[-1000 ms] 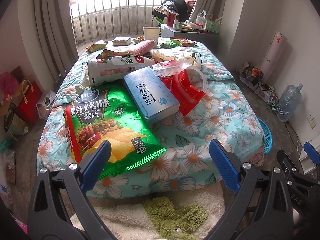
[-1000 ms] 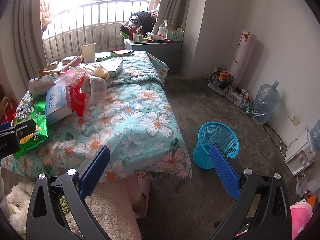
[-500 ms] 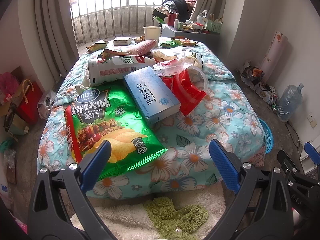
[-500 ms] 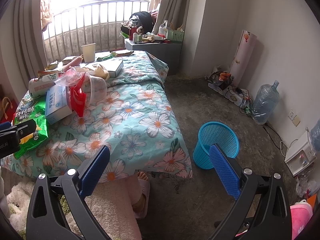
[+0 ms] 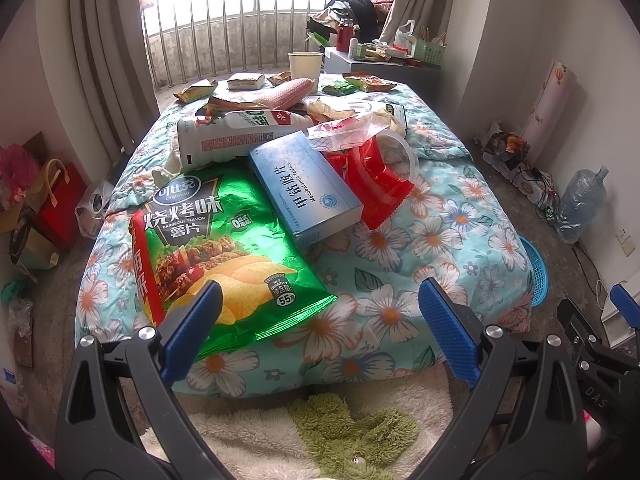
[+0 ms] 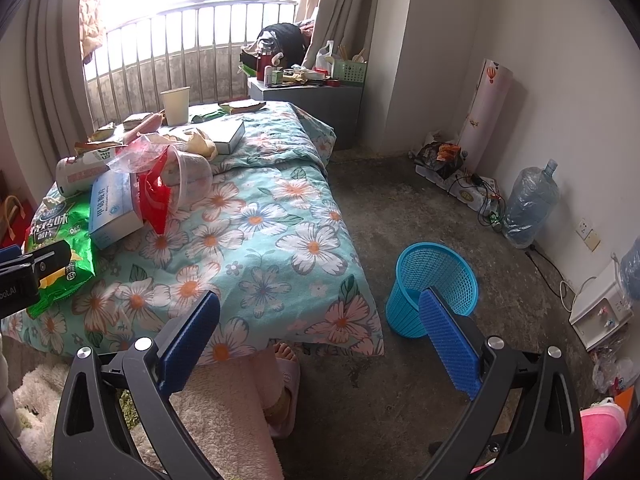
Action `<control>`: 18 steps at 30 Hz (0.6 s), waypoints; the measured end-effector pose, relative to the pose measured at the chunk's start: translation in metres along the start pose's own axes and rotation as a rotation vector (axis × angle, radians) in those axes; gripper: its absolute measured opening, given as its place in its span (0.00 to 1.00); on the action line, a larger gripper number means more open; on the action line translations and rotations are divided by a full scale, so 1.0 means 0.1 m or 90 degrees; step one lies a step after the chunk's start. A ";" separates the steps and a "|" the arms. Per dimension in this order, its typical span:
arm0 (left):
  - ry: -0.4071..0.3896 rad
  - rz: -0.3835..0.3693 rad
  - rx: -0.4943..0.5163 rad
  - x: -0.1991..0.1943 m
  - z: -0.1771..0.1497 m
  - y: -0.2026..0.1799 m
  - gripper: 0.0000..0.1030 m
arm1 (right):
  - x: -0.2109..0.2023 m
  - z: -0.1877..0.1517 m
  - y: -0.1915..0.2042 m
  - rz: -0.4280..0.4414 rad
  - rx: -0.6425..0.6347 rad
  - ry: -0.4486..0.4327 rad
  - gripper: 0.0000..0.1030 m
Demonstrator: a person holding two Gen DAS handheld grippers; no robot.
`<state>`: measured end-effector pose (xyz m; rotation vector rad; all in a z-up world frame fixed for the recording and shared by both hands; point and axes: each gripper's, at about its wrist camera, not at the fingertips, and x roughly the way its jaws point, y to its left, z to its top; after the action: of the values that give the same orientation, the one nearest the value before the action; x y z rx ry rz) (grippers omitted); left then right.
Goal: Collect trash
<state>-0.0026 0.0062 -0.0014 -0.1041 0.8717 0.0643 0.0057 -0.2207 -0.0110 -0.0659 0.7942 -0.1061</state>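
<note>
Green chip bag flat on near-left of bed, blue box overlapping far edge. Left gripper fingers spread, empty, just short of bag. Pinch near corner, lift clear of box. Right gripper likewise spread, empty; blue basket on floor right of bed.

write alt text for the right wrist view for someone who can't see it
An open right gripper looks over the corner of a bed with a floral cover, with a blue mesh basket on the concrete floor beside it. Trash is piled on the bed's far left: a green chip bag, a blue box and a red wrapper.
</note>
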 end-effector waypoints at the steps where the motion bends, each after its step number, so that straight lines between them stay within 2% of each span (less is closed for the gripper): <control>1: -0.001 0.000 0.000 0.00 0.00 0.00 0.91 | 0.00 0.00 0.00 0.000 0.000 0.000 0.94; 18: 0.002 0.001 0.000 0.02 -0.02 0.05 0.91 | 0.02 -0.02 -0.01 -0.003 0.001 -0.001 0.94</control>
<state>-0.0029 0.0107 -0.0043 -0.1032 0.8748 0.0653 0.0054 -0.2219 -0.0138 -0.0663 0.7919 -0.1118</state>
